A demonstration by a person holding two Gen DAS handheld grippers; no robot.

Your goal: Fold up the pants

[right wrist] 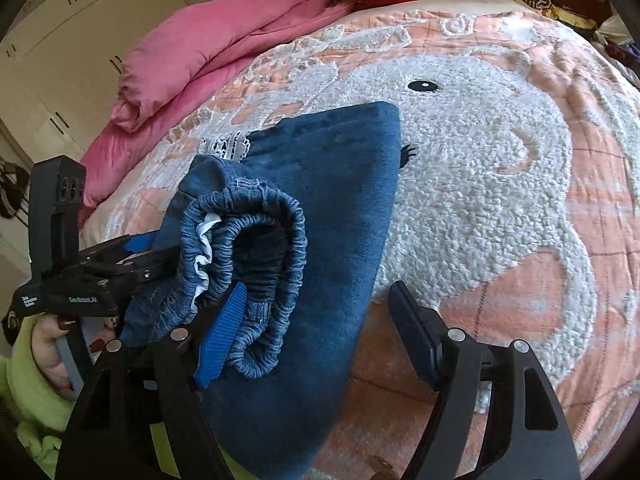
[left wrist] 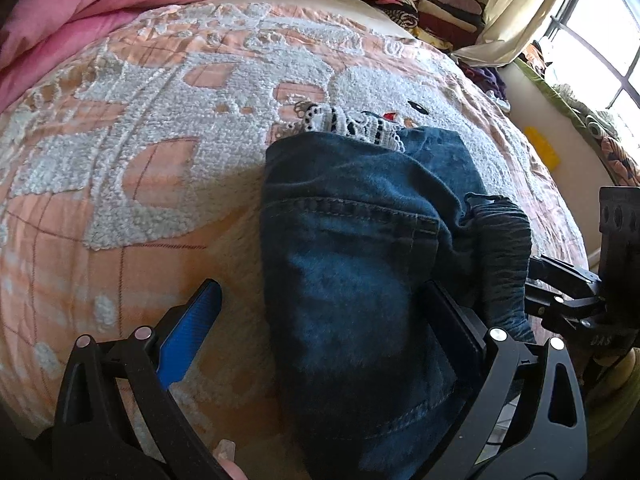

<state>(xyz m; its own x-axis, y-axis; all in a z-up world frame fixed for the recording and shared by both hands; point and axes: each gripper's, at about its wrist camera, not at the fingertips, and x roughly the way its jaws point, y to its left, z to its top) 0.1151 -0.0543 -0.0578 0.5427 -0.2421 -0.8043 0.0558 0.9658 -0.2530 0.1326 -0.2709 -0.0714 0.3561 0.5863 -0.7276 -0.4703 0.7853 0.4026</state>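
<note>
Dark blue jeans [left wrist: 352, 240] lie folded in a long bundle on the peach bedspread [left wrist: 140, 184], their lace-trimmed hem [left wrist: 348, 122] at the far end. My left gripper [left wrist: 322, 286] straddles the bundle with its jaws wide. The blue pad [left wrist: 192, 332] stands clear of the denim and the black finger [left wrist: 452, 328] rests against it. In the right wrist view the elastic waistband [right wrist: 256, 248] curls over the blue pad [right wrist: 222, 340] of my right gripper [right wrist: 318, 288]. The black finger [right wrist: 416, 336] is apart from the jeans [right wrist: 328, 200]. The left gripper [right wrist: 160, 256] reaches into the waistband from the left.
A pink duvet [right wrist: 200, 48] is heaped at the bed's far left. Stacks of folded clothes [left wrist: 432, 4] line the far edge. A window [left wrist: 600, 40] and a yellow object [left wrist: 542, 148] are right of the bed. A hand [right wrist: 48, 344] by a green garment [right wrist: 24, 392] holds the left gripper.
</note>
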